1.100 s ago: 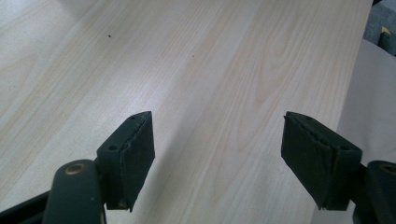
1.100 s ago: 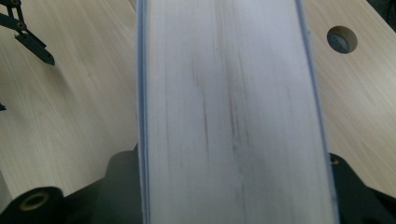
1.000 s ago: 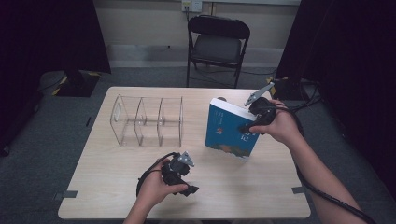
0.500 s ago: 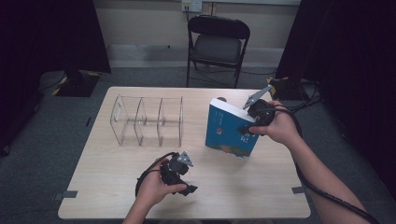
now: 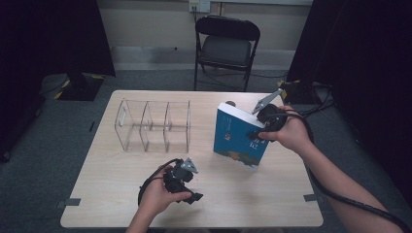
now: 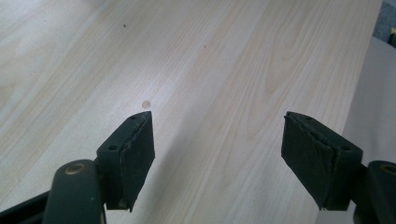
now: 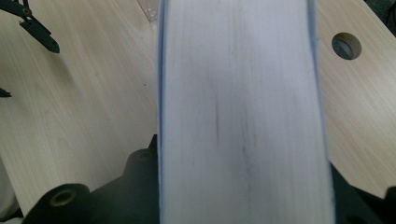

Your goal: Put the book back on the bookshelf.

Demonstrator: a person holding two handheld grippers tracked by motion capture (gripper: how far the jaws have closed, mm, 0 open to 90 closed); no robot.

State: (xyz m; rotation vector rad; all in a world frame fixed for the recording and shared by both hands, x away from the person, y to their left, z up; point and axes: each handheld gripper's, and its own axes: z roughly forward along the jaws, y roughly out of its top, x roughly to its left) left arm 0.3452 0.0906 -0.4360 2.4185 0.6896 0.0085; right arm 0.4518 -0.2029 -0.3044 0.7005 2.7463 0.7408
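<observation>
high view: the book (image 5: 239,138) is clamped upright by the right tool (image 5: 260,132), not yet shelved in the clear organizer (image 5: 153,125) at nine o'clock; the left tool (image 5: 187,187) is held apart, idle on the table (image 5: 252,194).

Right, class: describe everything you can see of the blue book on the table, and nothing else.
The book is a thick volume with a blue cover bearing orange and white print and a white block of pages. It stands upright, leaning a little, on its lower edge on the right half of the pale wooden table, to the right of the clear divided rack. The right gripper is shut on it across its thickness, near its top right corner. Its title is too small to read.
</observation>
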